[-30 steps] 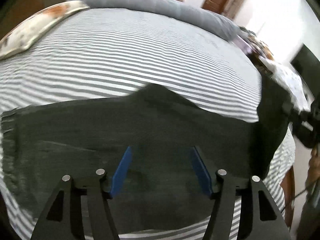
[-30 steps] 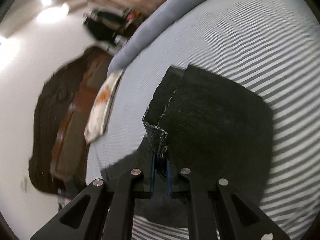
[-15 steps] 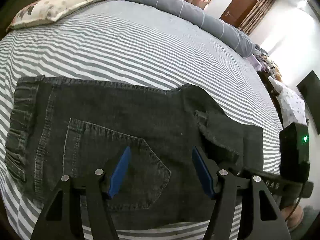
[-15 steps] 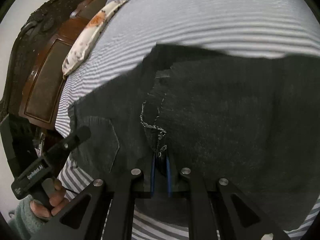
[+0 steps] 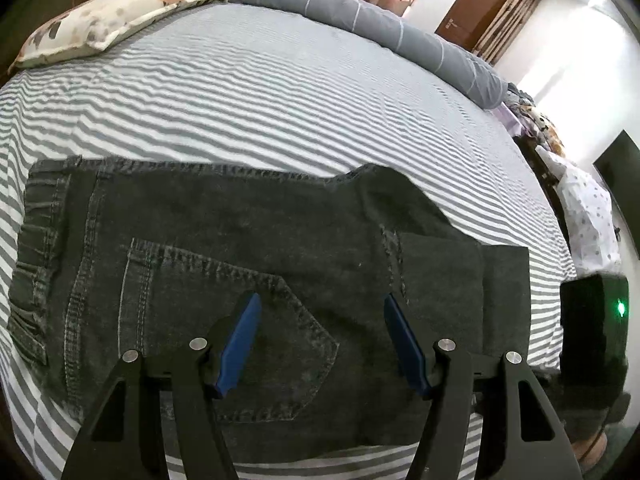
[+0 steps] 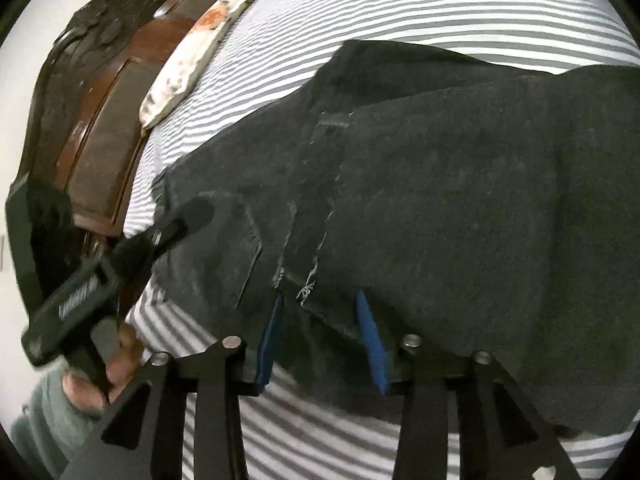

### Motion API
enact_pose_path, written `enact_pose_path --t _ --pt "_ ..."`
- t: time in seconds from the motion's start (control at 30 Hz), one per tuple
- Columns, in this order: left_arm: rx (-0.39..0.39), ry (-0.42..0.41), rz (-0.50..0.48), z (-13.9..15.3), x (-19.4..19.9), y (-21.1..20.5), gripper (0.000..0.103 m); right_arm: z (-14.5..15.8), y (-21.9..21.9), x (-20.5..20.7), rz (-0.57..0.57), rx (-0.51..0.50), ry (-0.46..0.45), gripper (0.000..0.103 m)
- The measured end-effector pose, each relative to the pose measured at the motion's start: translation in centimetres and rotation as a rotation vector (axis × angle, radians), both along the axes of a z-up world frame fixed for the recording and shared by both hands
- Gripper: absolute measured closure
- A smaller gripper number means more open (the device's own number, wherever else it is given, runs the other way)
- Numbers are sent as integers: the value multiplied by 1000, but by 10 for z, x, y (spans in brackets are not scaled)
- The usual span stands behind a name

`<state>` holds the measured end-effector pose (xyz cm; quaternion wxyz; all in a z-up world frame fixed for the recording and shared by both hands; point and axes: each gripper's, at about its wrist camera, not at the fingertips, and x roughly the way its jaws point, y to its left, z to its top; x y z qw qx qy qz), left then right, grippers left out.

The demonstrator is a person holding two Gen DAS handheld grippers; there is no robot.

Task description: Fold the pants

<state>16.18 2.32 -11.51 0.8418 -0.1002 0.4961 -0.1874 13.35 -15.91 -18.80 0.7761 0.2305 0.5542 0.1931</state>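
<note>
L gripper point(image 5: 322, 344): I've got it wide open, blue pads spread, nothing between them; it hangs over the back pocket, can't tell if touching.
Pants point(image 5: 280, 264): dark denim, folded, flat on the striped bedsheet point(image 5: 280, 92); waistband at 9 o'clock in L view, back pocket point(image 5: 224, 320) near 6, folded leg layer on top toward 3.
Pillow point(image 5: 108, 20): floral, 10–11 o'clock, well apart from pants.
Bolster point(image 5: 360, 20): grey, along far bed edge, 12–2 o'clock.
R gripper point(image 6: 320, 340): I've got it part open, pads apart, holding nothing; frayed hem corner of the top layer sits just ahead of the pads at 6 o'clock in R view.
Headboard point(image 6: 92, 128): dark wood, 9–10 o'clock in R view.
</note>
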Motion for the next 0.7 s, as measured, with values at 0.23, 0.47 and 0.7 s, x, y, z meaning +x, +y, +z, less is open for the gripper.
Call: enact_pose_path --t 0.23,0.47,0.7 --pt "4 -70 -82 21 -3 -33 38 26 -52 -17 -120 -99 -63 65" --pt "56 -89 -214 10 -12 -89 38 44 -124 1 -338 -275 -85 65" --pt "190 -21 -316 -32 -22 -121 38 27 -152 32 -396 -355 -46 65"
